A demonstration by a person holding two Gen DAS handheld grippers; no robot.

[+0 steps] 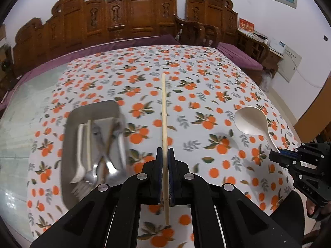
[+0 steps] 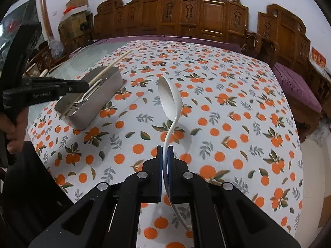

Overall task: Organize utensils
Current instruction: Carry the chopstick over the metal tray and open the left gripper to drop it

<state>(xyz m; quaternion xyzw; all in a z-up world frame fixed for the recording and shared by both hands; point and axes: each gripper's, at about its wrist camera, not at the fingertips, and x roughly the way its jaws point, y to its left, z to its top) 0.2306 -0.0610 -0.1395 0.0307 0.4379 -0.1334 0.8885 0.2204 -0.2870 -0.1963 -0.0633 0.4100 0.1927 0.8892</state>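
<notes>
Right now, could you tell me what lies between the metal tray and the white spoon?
Only bare tablecloth between the metal tray and white spoon, per the right wrist view.

Orange-print tablecloth (image 1: 206, 78); carved wooden bench (image 1: 132, 14) behind.

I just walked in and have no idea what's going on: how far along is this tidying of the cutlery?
Well along, it seems. The metal tray already holds forks and other pieces. In hand: the left gripper is shut on a chopstick, and the right gripper is shut on a white spoon, both lifted off the tablecloth. What's left is placing those two in the tray; no other loose cutlery shows.
</notes>
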